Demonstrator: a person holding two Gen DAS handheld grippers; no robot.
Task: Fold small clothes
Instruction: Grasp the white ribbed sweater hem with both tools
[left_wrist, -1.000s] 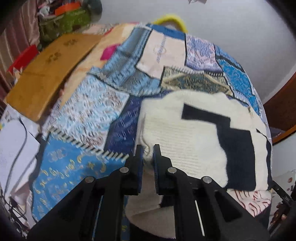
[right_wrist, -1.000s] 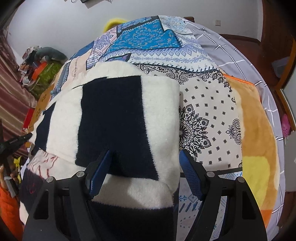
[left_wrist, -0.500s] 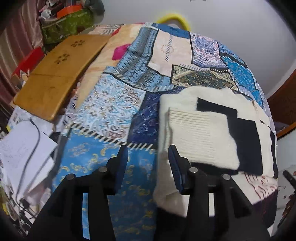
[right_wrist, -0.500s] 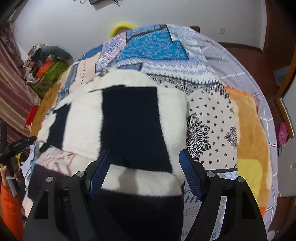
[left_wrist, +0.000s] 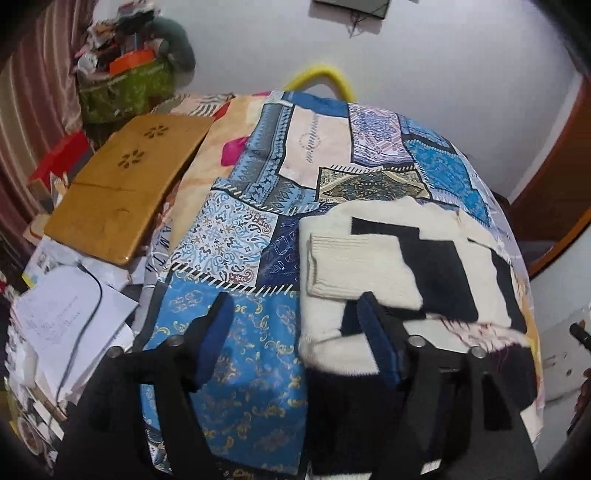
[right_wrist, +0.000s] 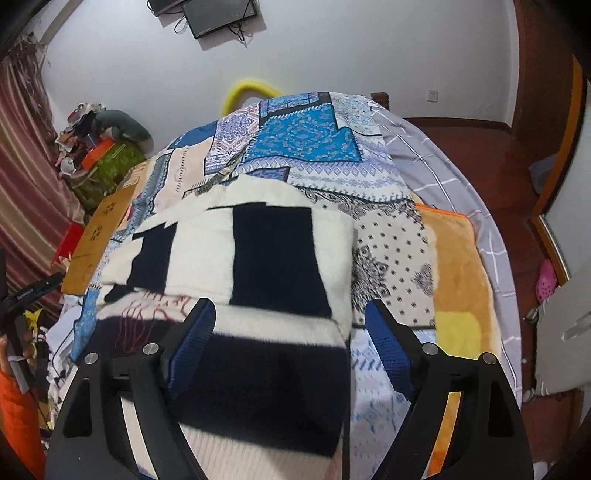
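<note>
While both claws hang spread above the bed (left_wrist: 236, 229), we can see the fold is well under way! The cream-and-black sweater (right_wrist: 273, 251) lies on the patchwork bedspread (right_wrist: 306, 144), toward the near edge of the bed, and one sleeve with its ribbed cuff (left_wrist: 354, 266) is already laid across the body. We judge that the side folds are in, and what looks left is bringing the lower part up over the rest and tidying the bundle.

Our left claw (left_wrist: 295, 339) is wide apart, holding nothing, one finger over the blue bedspread and the other over the sweater's near-left part. Our right claw (right_wrist: 288, 343) is also wide apart and empty, straddling the sweater's near-right part.

It's a fluffy knit in big cream and black blocks, with some red threadwork (right_wrist: 147, 314) showing near its lower edge. Some layers sit slightly askew.
</note>
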